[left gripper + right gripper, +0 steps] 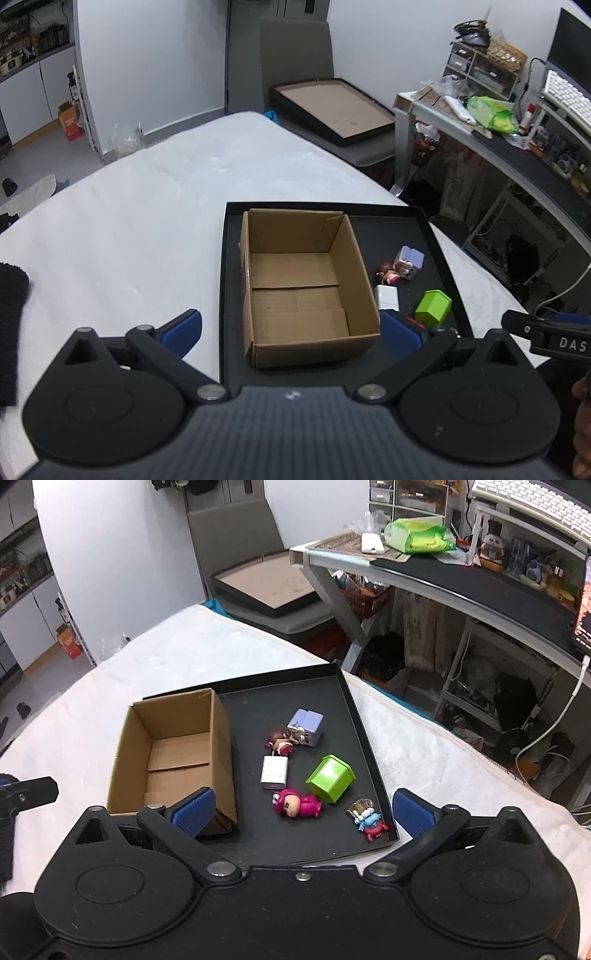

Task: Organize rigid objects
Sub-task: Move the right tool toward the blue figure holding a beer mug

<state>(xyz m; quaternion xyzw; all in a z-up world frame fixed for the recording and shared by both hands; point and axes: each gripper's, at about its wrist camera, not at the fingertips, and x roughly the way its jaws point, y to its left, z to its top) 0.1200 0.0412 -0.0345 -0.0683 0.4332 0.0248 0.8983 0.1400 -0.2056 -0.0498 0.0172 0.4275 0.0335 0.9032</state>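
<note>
While both grippers hover at the near edge, a black tray [364,738] rests on the white-covered worktop [184,657]. An open brown cardboard box [177,753], flaps folded flat inside, occupies the tray's left half. To its right lie small rigid items: a lavender block [308,725], a brown-haired figurine [279,740], a white charger [274,773], a glossy green cube [330,778] lying tilted, a magenta figurine [297,804] and a blue-and-red toy [371,823] in the near right corner. The left gripper [291,332] has its fingers spread, holding nothing. The right gripper [303,810] likewise has its fingers wide apart.
</note>
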